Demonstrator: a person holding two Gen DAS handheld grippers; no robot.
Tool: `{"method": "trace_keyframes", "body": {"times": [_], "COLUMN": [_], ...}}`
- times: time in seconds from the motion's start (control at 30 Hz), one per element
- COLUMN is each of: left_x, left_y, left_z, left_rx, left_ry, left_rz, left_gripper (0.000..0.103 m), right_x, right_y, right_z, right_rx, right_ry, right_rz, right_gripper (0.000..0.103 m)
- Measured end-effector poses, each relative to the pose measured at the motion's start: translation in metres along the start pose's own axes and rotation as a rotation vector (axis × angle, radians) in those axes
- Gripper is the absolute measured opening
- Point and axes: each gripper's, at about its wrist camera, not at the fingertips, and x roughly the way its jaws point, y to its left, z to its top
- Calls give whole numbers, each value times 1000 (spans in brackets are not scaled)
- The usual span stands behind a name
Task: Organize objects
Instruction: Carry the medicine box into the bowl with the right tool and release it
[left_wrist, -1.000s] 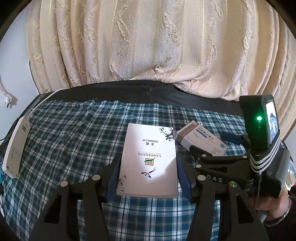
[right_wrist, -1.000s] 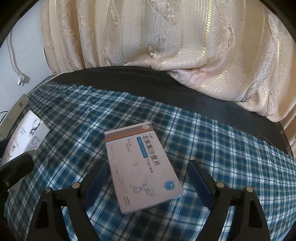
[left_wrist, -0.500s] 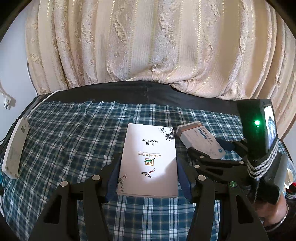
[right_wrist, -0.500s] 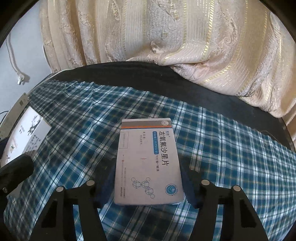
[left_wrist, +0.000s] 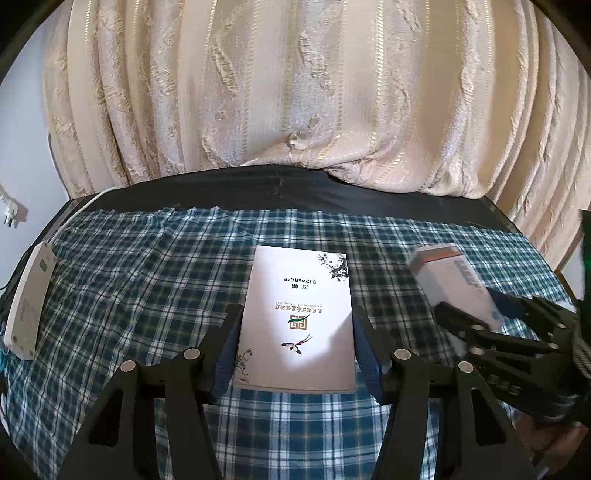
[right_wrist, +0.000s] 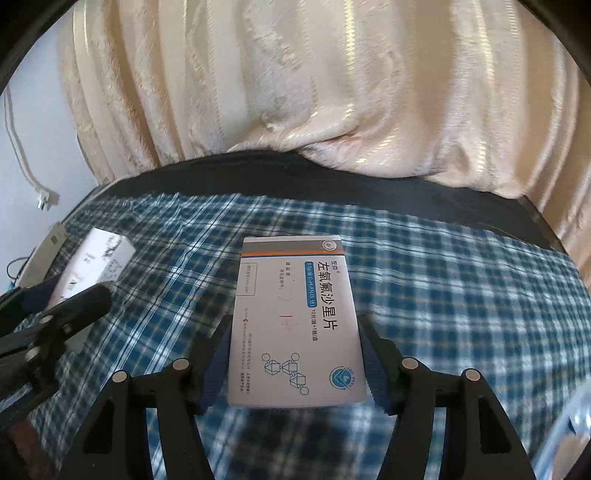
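While the left gripper (left_wrist: 295, 347) clamps the shower-cap box (left_wrist: 297, 317), the right gripper (right_wrist: 291, 363) grips the medicine box (right_wrist: 295, 321) — 2 holds.

Checked cloth (left_wrist: 147, 280) covers the black table (left_wrist: 280, 188).
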Motion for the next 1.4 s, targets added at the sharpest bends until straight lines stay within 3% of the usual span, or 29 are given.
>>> {"method": "trace_keyframes", "body": {"times": [0.53,0.87,1.17,1.4], "left_x": [-12,-30,-39,-43], "left_y": [-50,-103,-155,-198], "left_z": [-15,-21,-25,-32], "left_rx": [129,211,260,303], "left_ry": [-5,-4,36,71], "left_rz": [-63,-136,-252,-342], "left_gripper": [58,58,58,58], "right_x": [-102,-155,-165,-155], "right_y": [-52,-122,-192,-222], "right_z": [-58,-101,-127,-136], "right_rx": [153,298,422,442], "right_ry": [-123,-178,-170,-123], "right_rz": [-138,-293,-403,-366], "right_gripper": [66,66,66,68]}}
